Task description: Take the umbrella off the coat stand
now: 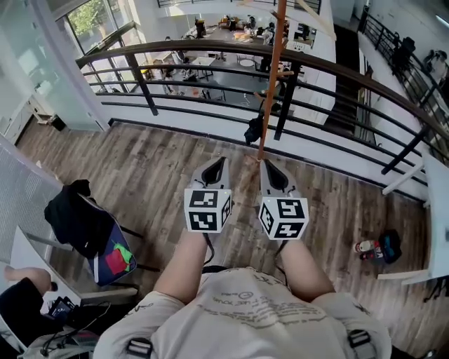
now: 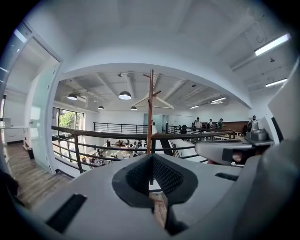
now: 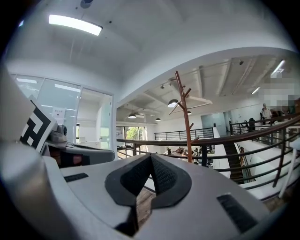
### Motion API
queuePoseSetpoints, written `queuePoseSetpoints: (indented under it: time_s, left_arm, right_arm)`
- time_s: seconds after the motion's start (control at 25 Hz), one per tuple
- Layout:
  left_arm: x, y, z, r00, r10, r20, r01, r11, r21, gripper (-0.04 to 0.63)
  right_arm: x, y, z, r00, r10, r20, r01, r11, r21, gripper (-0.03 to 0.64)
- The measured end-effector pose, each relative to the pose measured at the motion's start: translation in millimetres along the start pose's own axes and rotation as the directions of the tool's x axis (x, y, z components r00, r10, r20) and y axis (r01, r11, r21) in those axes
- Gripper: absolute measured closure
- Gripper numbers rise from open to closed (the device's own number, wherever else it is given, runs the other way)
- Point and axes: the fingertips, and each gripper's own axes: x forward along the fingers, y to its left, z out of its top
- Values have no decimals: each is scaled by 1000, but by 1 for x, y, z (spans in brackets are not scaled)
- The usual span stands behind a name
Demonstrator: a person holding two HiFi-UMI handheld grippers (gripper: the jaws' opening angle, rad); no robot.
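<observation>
While the approach is judged not yet begun: left gripper (image 1: 215, 170), right gripper (image 1: 273, 175), jaws pressed together on nothing, paired facing coat stand (image 1: 270, 77); umbrella (image 1: 254, 130), apparently the dark bundle, hangs low against its pole.

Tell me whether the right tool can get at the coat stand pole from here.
Probably yes: the right tool, shut and empty, points toward the coat stand pole close ahead, and nothing stands between them.

Bright, even daylight, shadows faint. Big window (image 1: 90, 15) left of coat stand (image 1: 271, 70) overexposed. Strip lamp (image 3: 75, 24) glares up-left of coat stand in right gripper view. Gripper views: strong fisheye bending, black corners, foreground perhaps slightly soft.
</observation>
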Motion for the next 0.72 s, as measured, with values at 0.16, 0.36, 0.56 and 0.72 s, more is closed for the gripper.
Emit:
queuePoseSetpoints:
  time_s: [0.16,0.36,0.56,0.72]
  left_arm:
    - [17,-15,-4,1000,12,-18,-12,1000,3,591]
    - [35,-14,-6,999,29,-27,-29,1000,0,591]
    - [63,-3,-1,1000,19,-11,-19,1000,1,591]
    - [89,21,2,1000,4,-3,-4,1000,1,591]
  right_arm:
    - [3,-23,-3,1000,11,-5,-11,1000,7,614]
    - [19,-37,-7,1000,28,-8,-28,1000,12,615]
    - [49,-50,-9,1000,21,-10,-21,1000,-2,615]
    - [86,-47,-9,1000,17,-10,-17,1000,-15,614]
